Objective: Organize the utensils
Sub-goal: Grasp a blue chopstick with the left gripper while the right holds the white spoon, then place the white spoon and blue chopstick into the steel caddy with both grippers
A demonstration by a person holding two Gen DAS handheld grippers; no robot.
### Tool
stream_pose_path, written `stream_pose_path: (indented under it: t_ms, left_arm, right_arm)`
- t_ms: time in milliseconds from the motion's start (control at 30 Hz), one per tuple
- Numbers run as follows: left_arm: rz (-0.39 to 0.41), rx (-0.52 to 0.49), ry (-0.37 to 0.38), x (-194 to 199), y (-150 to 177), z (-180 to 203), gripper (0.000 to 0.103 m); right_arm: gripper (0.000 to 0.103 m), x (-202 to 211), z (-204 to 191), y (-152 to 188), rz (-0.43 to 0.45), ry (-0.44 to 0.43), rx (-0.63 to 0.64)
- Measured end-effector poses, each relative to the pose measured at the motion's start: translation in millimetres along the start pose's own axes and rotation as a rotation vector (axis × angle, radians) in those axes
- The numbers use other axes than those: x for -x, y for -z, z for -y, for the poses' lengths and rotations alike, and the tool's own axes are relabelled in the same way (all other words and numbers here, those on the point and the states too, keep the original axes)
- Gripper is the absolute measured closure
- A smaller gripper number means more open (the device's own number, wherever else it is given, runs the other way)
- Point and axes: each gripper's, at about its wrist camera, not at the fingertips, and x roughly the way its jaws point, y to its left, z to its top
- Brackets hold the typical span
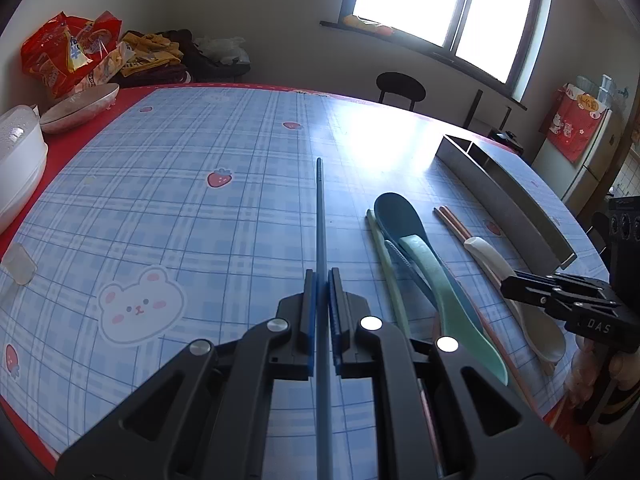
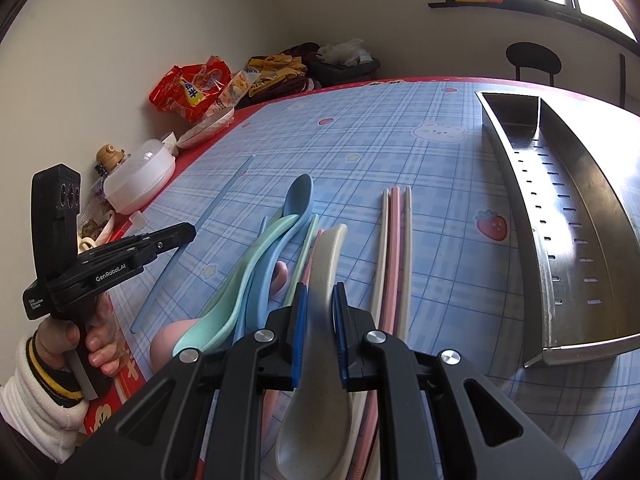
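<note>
My left gripper [image 1: 321, 280] is shut on a blue chopstick [image 1: 320, 208] that points straight ahead just above the table; it also shows in the right wrist view [image 2: 208, 216]. My right gripper [image 2: 320, 294] is shut on a beige spoon [image 2: 326, 256] by its handle, bowl toward the camera. Beside it lie a dark blue spoon [image 2: 298, 196], a mint green spoon [image 2: 236, 280], and pink and beige chopsticks [image 2: 394, 240]. The steel utensil tray [image 2: 560, 216] stands to the right, its compartments bare.
A checked blue tablecloth [image 1: 180, 200] covers the table. At its far left edge sit a white lidded container [image 1: 16, 160], a bowl [image 1: 80, 106] and snack bags [image 1: 68, 52]. A black chair [image 1: 400, 86] stands behind the table.
</note>
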Motion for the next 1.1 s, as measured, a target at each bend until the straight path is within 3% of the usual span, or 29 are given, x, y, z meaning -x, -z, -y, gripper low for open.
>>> stream_pose_path:
  t_ms: [433, 867, 1000, 1100]
  left_arm:
    - [0.004, -0.012, -0.004, 3, -2, 2, 0.093]
    - [0.011, 0.038, 0.107, 30, -17, 16, 0.093]
    - [0.009, 0.060, 0.131, 25, -28, 31, 0.093]
    - [0.010, 0.065, 0.155, 17, -42, 51, 0.093]
  right_arm:
    - [0.090, 5, 4, -1, 0.024, -0.015, -0.020]
    - [0.090, 16, 8, -3, 0.059, -0.047, -0.048]
    - [0.090, 35, 12, -12, 0.092, -0.097, -0.068]
    - [0.090, 54, 22, -26, 0.128, -0.039, -0.020]
